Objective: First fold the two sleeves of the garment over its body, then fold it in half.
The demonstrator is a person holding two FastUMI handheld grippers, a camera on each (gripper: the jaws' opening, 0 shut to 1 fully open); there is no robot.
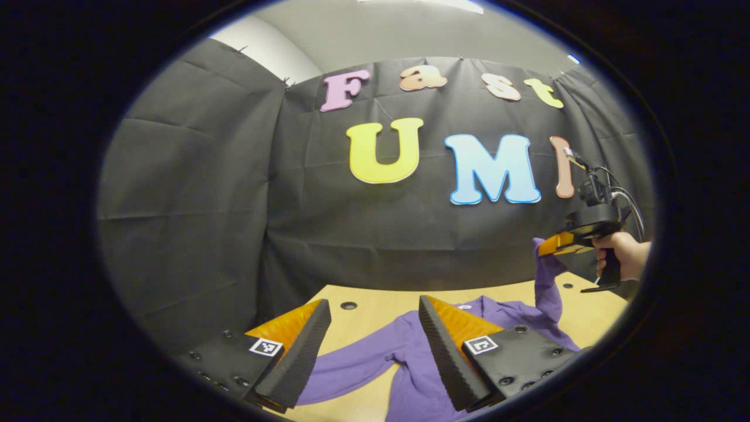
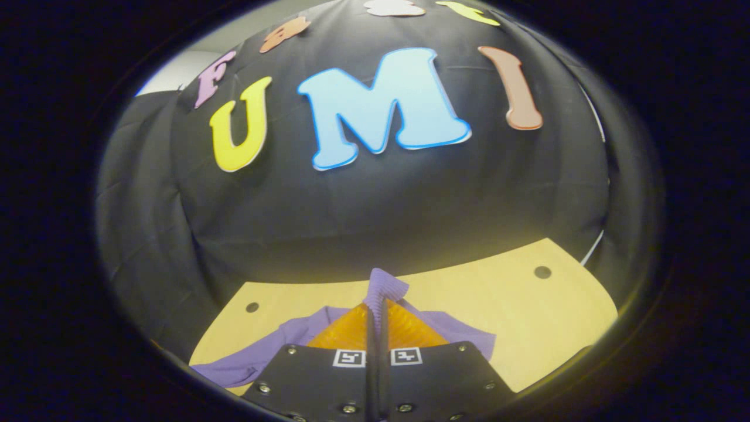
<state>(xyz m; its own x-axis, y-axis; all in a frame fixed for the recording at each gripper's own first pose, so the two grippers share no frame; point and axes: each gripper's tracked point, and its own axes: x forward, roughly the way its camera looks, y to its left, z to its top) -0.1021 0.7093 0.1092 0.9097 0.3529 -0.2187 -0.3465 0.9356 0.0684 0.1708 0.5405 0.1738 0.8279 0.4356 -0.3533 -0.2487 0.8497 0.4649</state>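
A purple long-sleeved garment [image 1: 410, 363] lies spread on the wooden table [image 1: 375, 308]. My left gripper [image 1: 375, 351] hovers open above it, its fingers apart over one sleeve and the body. In the left gripper view my right gripper [image 1: 542, 246], held by a hand [image 1: 624, 255], is up in the air at the right with the other sleeve [image 1: 546, 287] hanging from it. In the right gripper view my right gripper [image 2: 379, 305] is shut on the purple sleeve cuff [image 2: 384, 284], which pokes out above the fingertips. The rest of the garment [image 2: 275, 346] lies below.
The table [image 2: 515, 310] has small round holes [image 2: 542, 272] near its corners. Black cloth walls close in behind and on both sides. Bare tabletop lies to the right in the right gripper view.
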